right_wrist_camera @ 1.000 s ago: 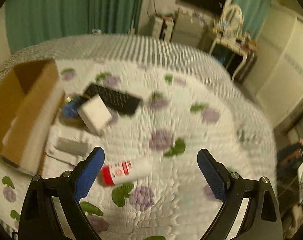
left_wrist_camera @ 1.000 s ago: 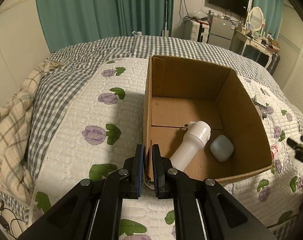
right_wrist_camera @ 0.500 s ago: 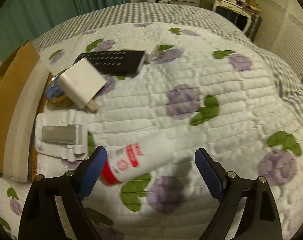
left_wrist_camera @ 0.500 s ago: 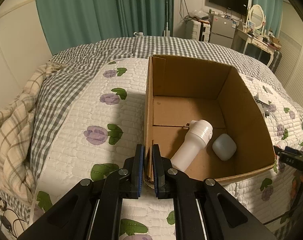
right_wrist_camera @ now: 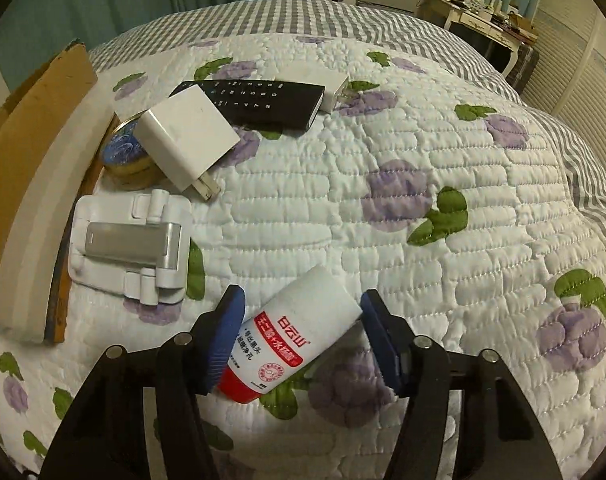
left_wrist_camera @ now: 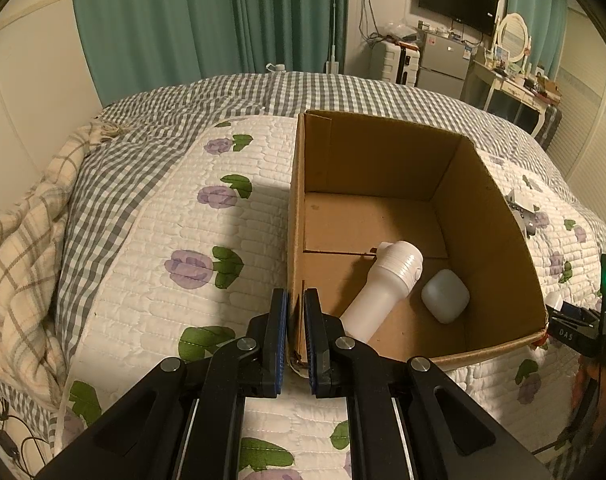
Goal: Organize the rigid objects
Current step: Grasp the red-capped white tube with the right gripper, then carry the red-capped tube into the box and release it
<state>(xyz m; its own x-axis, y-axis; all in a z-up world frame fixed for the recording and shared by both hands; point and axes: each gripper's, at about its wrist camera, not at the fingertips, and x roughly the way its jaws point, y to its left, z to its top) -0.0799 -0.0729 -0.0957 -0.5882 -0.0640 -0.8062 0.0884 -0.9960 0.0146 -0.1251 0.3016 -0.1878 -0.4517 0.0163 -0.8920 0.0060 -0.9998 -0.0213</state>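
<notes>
My left gripper [left_wrist_camera: 296, 336] is shut on the near-left wall of the open cardboard box [left_wrist_camera: 383, 152] and holds it on the quilted bed. Inside the box lie a white cylindrical bottle [left_wrist_camera: 383, 284] and a small rounded white case [left_wrist_camera: 445, 296]. A white tube with a red cap and red label [right_wrist_camera: 299, 336] lies on the quilt in the right wrist view. My right gripper [right_wrist_camera: 301, 304] straddles it low over the quilt with its jaws closing. The left pad is at the tube's side, and a gap still shows at the right pad.
Left of the tube lie a white folding stand [right_wrist_camera: 131, 240], a white plug charger [right_wrist_camera: 187, 140], a round blue-and-gold tin [right_wrist_camera: 125, 152], a black remote [right_wrist_camera: 259, 100] and a white adapter [right_wrist_camera: 331, 88]. The box's outer side [right_wrist_camera: 35, 152] stands at the far left. A plaid blanket [left_wrist_camera: 19, 248] is bunched at the bed's left.
My right gripper has dropped down around the tube and its jaws have narrowed. The left gripper and the box have not moved.
</notes>
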